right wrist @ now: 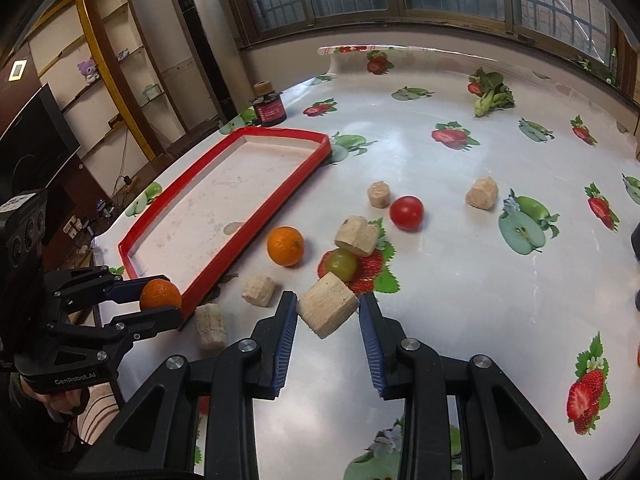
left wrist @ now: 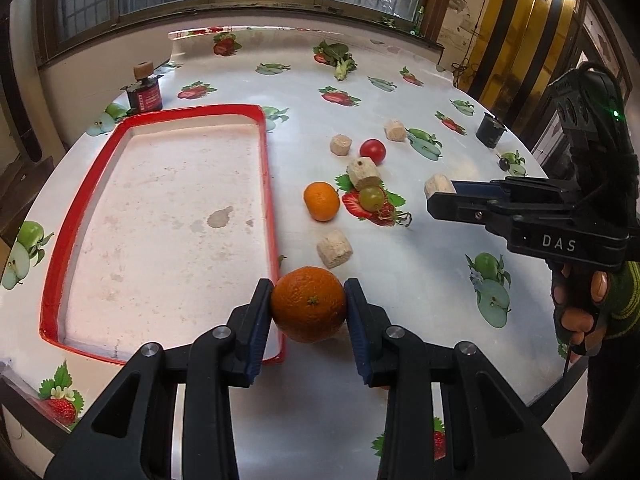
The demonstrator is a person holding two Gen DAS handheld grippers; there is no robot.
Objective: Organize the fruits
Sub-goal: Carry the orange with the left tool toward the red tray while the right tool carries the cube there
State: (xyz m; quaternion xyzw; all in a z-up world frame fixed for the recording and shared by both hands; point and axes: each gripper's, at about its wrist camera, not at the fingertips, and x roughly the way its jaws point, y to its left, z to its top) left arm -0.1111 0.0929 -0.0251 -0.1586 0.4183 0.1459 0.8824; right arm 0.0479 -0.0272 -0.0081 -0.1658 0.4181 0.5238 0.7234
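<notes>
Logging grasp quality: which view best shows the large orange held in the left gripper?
The left wrist view: the round large orange fills the centre, both blue pads of the left gripper pressing its sides. The right wrist view shows it small at the left edge, partly hidden by that gripper's fingers.

Readable in white capitals: "DAS" on the black body of the right hand-held gripper, seen side-on from the left wrist view. Readable in small white letters: "GenRobot.AI" on the lower black body of the left hand-held gripper, seen from the right wrist view. On the red label of the dark jar at the far edge of the desk, only pale print too small and blurred to make out. No other legible lettering.
</notes>
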